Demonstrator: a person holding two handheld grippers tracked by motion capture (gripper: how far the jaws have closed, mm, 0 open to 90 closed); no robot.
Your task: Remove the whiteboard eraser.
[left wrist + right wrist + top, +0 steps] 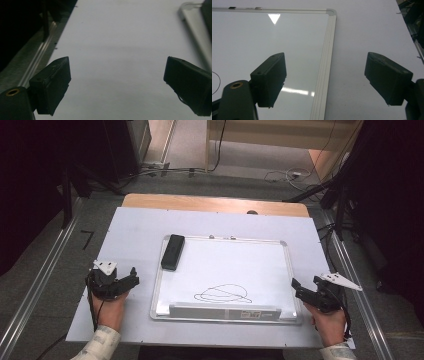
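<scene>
Black eraser lengthwise up whiteboard left edge, left gripper and right gripper both agape, empty

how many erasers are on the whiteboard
1. The black eraser lies on the whiteboard at its far left corner, overlapping the left frame, away from the drawing. Nothing looks hidden.

Whiteboard on white-covered table

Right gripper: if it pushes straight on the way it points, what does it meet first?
Probably the aluminium-framed whiteboard: its right edge runs up between the open right gripper's jaws. Depth is unclear, so it may pass above the frame.
</scene>
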